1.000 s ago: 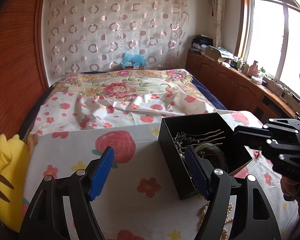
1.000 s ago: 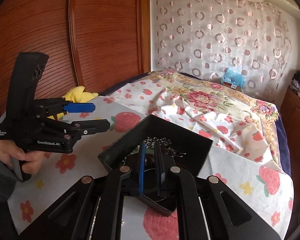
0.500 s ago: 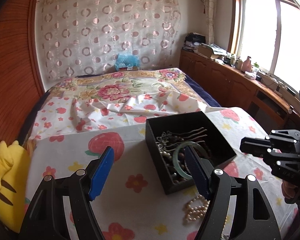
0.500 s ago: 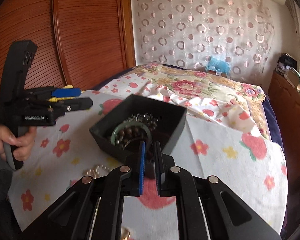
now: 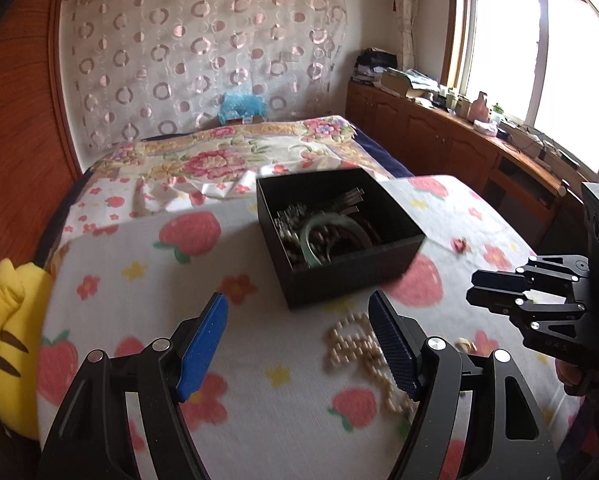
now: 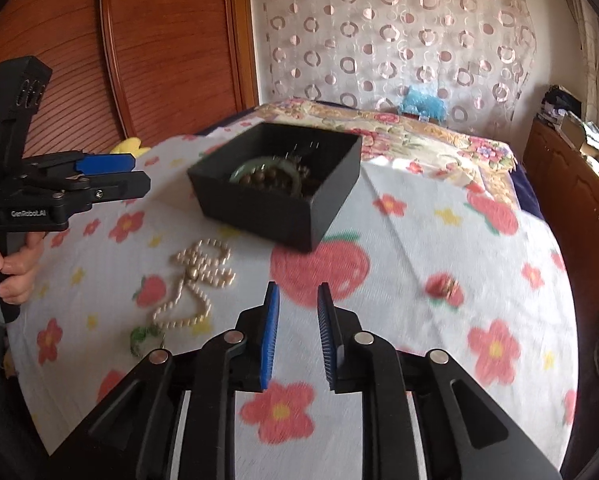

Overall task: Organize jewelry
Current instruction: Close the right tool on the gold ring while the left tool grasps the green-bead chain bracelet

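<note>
A black open box point(image 5: 339, 236) point(image 6: 275, 184) stands on the flowered cloth, holding a green bangle point(image 5: 331, 236), dark beads and metal hairpins. A pearl necklace point(image 6: 195, 284) point(image 5: 359, 352) lies loose on the cloth in front of the box. A small red and gold piece point(image 6: 445, 286) point(image 5: 459, 245) lies to the right of the box. My left gripper point(image 5: 299, 320) is open with nothing between its blue pads, near side of the box. My right gripper point(image 6: 298, 300) has pulled back from the box; its jaws are opening and hold nothing.
A small green item point(image 6: 141, 336) lies near the necklace's end. A yellow plush toy point(image 5: 7, 340) sits at the table's left edge. Behind lies a bed with a floral cover point(image 5: 227, 156); wooden cabinets point(image 5: 439, 136) run under the window at right.
Both grippers drew back from the box, which now looks farther away. The right gripper's jaws parted from shut. The pearl necklace and the red piece came into view.
</note>
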